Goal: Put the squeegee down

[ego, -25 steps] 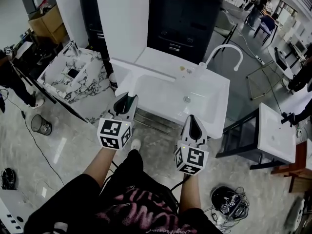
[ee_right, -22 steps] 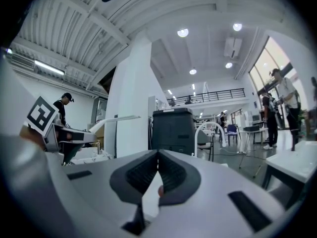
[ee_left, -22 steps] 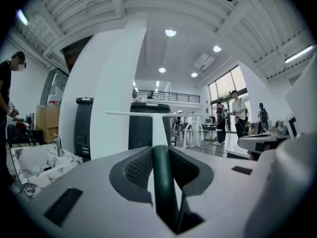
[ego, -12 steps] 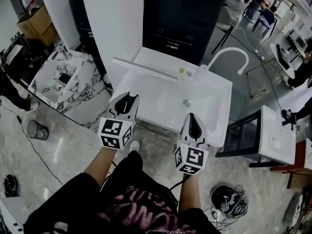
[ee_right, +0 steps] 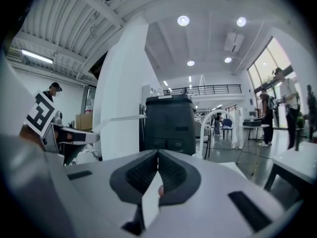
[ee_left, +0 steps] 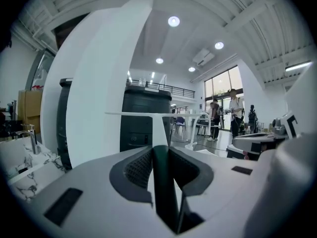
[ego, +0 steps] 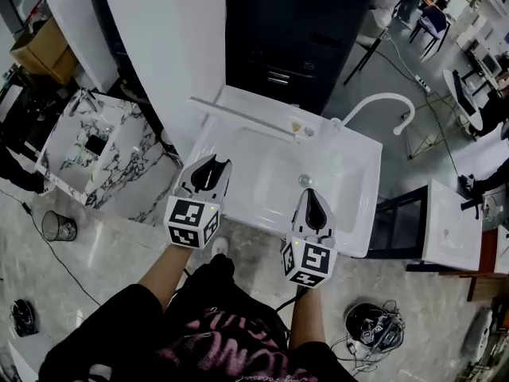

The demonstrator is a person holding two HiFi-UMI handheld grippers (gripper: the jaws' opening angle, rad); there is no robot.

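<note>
1. Left gripper (ego: 211, 165): clenched on the dark handle of the squeegee (ego: 238, 111). It hangs over the near left corner of the white sink (ego: 362, 213).

2. Squeegee (ee_left: 159, 128): carried, not yet set down. Its long axis runs straight away from the left gripper (ee_left: 159, 150), handle near and stem far. The white blade lies crosswise at the far end, above the sink's far left edge.

3. Right gripper (ego: 310, 196): jaws together, with no task item showing between them in the right gripper view (ee_right: 157, 155). It sits right of the left gripper, over the sink's near rim, apart from the squeegee.

4. Faucet (ego: 390, 100): white arch at the far right of the sink, well clear of the blade.

5. Judgement: only the left hand can set the squeegee down, on the sink surface below and ahead of the blade.
</note>
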